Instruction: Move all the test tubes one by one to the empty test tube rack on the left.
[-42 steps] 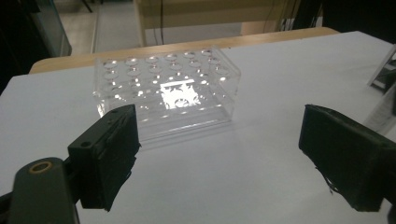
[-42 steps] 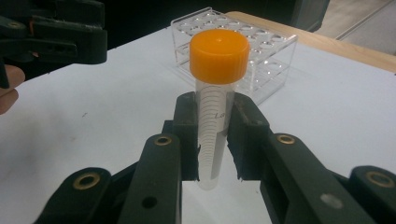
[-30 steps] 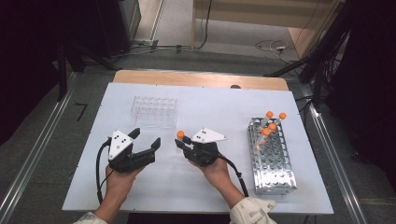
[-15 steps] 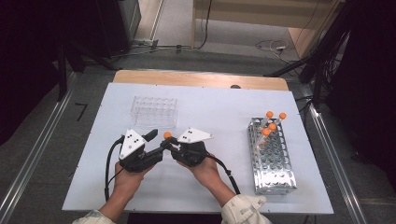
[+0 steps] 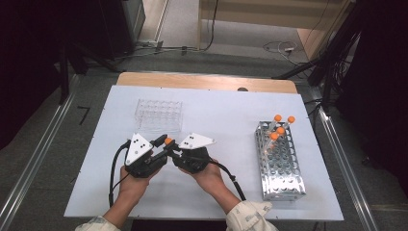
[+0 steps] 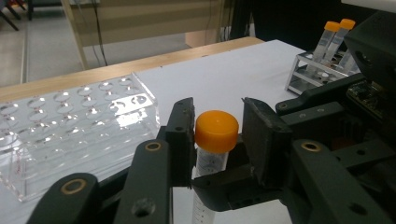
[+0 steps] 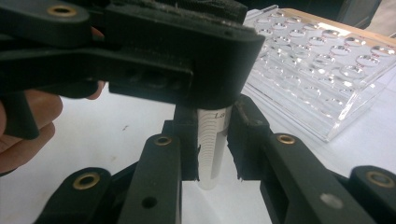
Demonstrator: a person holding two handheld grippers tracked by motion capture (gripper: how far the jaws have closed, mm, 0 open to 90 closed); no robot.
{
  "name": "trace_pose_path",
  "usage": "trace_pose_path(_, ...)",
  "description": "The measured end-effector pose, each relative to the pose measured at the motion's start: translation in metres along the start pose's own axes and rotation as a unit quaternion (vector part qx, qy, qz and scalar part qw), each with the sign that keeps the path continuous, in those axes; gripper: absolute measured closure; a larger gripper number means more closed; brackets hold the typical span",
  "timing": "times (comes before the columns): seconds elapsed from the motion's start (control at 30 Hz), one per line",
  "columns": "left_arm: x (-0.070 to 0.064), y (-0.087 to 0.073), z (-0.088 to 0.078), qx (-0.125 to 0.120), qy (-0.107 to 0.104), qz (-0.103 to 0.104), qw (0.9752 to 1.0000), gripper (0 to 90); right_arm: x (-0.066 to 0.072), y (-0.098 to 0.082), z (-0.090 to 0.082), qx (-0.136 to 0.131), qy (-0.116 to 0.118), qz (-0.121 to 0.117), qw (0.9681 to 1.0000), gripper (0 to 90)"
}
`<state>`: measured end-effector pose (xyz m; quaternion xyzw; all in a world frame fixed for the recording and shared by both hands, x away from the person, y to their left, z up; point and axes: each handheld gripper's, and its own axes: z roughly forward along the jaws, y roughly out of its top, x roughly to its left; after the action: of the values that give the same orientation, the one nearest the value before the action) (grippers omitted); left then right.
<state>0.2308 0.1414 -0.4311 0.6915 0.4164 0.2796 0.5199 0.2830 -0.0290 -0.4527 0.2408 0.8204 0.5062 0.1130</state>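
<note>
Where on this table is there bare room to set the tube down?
Bare white table lies between the clear rack and the metal rack, and along the near edge. It is crowded where both grippers meet around the orange-capped tube.

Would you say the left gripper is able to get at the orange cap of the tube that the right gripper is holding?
Probably yes. The left gripper already has its jaws either side of the orange cap, having just been closing on it, while the right gripper clamps the tube lower down, leaving the cap free.
</note>
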Motion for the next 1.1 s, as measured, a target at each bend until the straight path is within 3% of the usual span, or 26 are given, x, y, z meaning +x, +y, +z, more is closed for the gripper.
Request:
trace_pose_path(0.63,0.002,-0.001,-0.001,-0.004,-0.005,-0.002,1.0,70.3,0.001,0.0,-0.002,-0.005,0.003,0.001,1.0,70.9)
trace_pose_path(0.7,0.002,0.0,-0.001,-0.005,-0.007,-0.003,1.0,70.3,0.001,0.001,-0.003,-0.008,0.008,-0.001,0.9999,63.1)
trace_pose_path(0.8,0.004,0.001,-0.003,-0.009,-0.005,-0.005,0.9999,70.4,-0.001,0.001,-0.003,-0.006,0.009,0.001,0.9999,43.5)
trace_pose_path(0.9,0.008,0.002,-0.004,-0.008,-0.001,-0.011,0.9999,70.3,-0.003,0.001,-0.004,0.001,0.003,0.004,1.0,37.3)
trace_pose_path(0.93,0.01,0.003,-0.004,-0.008,0.001,-0.015,0.9998,70.3,-0.005,-0.001,-0.005,0.005,-0.004,0.012,0.9999,29.7)
trace_pose_path(1.1,0.024,0.007,-0.008,-0.012,0.022,-0.03,0.9992,70.3,-0.01,-0.003,-0.012,0.001,-0.018,0.027,0.9995,23.9)
